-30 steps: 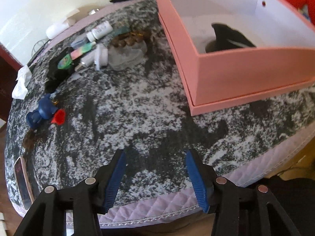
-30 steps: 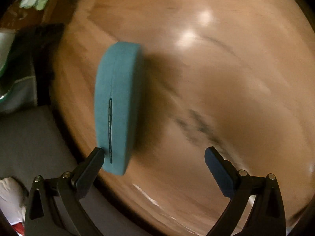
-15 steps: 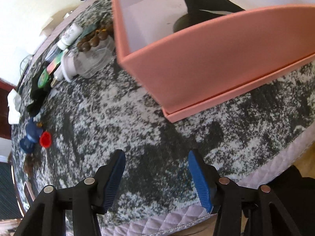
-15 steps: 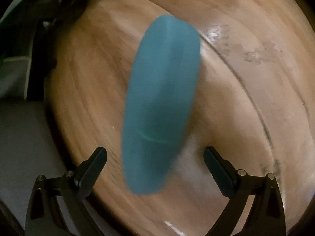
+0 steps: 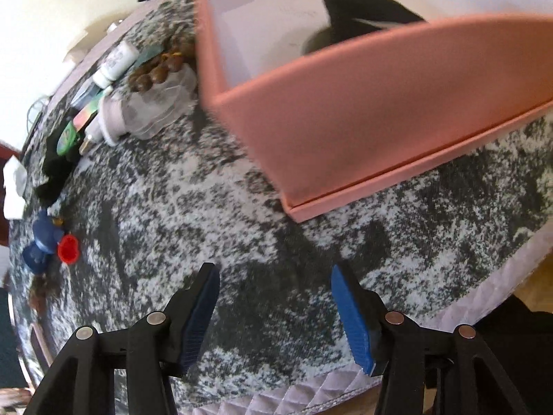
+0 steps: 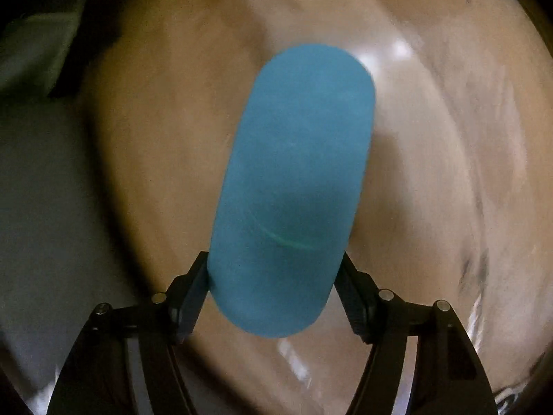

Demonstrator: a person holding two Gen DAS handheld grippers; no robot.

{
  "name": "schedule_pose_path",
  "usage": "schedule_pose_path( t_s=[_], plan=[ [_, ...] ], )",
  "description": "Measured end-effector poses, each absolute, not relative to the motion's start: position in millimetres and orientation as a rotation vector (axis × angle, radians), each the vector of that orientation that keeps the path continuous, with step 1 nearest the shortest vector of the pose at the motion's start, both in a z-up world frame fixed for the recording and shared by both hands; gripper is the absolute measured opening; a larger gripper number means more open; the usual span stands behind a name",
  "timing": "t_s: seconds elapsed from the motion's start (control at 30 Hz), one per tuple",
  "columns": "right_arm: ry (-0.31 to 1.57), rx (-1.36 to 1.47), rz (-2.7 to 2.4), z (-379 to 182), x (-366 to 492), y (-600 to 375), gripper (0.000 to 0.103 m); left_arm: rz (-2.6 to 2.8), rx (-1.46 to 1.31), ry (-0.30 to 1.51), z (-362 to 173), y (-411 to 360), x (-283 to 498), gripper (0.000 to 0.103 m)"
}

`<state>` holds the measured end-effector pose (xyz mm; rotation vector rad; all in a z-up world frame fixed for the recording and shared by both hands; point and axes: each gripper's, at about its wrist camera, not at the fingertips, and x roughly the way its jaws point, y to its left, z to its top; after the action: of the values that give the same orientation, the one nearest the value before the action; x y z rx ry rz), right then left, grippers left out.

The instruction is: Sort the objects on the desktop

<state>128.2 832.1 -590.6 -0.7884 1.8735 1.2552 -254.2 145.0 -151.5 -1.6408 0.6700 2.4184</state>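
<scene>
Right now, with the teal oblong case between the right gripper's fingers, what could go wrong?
The right gripper grips only the near end of the teal oblong case, its jaws just closing; most of it sticks out, so it may pivot or slip onto the wooden floor. The blurred view suggests a quick swing, which could loosen it.

Mottled black-and-white fabric cover (image 5: 214, 186) on the table, edged with a pale lilac quilted border (image 5: 539, 263). Salmon-pink cardboard box (image 5: 363, 117), white inside; a black cloth item (image 5: 359, 10) with a thin white stripe lies in it. Beyond the box: string of dark brown wooden beads (image 5: 155, 72), white plastic bottle (image 5: 115, 62) with grey print, clear crinkled plastic wrapper (image 5: 162, 107). Dark blue toy figure (image 5: 43, 238) beside a bright red cap (image 5: 68, 249). Left hand-held gripper (image 5: 274, 307): black frame, blue ribbed pads (image 5: 350, 314). Right hand-held gripper (image 6: 273, 294): all black. Teal oblong felt-like case (image 6: 293, 186), plain, one faint lighter curved line. Glossy tan-brown wooden floor (image 6: 432, 173) with white glare spots.
</scene>
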Motion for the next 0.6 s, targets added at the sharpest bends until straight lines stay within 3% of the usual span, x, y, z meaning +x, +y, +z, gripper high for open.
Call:
schedule_pose_path(
  t_s=[0.1,0.13,0.2,0.37,0.4,0.5,0.6],
  plan=[
    [1.97,-0.78,1.404,-551.0,133.5,781.9,0.069,2.462,-1.618,0.553,-140.4,123.9,-249.6,0.059],
    [2.012,-0.784,1.461,-531.3,135.2,761.4,0.051,2.474,-1.611,0.503,-136.6,114.1,-247.0,0.059],
    [2.014,-0.841,1.599,-486.9,133.7,729.4,0.034,2.495,-1.606,0.435,-133.0,99.0,-242.8,0.059],
    [1.972,-0.868,1.961,-357.0,104.2,673.6,0.03,2.534,-1.597,0.215,-125.9,47.1,-226.4,0.06],
    [1.969,-0.856,2.011,-333.1,95.1,670.1,0.0,2.536,-1.588,0.185,-123.8,35.8,-222.8,0.06],
    [1.853,-0.768,2.249,-260.6,69.6,713.3,0.0,2.563,-1.557,0.126,-117.8,4.3,-214.4,0.061],
    [1.716,-0.724,2.488,-169.9,44.9,691.1,0.0,2.605,-1.519,0.042,-114.1,-25.1,-210.7,0.062]
  ],
)
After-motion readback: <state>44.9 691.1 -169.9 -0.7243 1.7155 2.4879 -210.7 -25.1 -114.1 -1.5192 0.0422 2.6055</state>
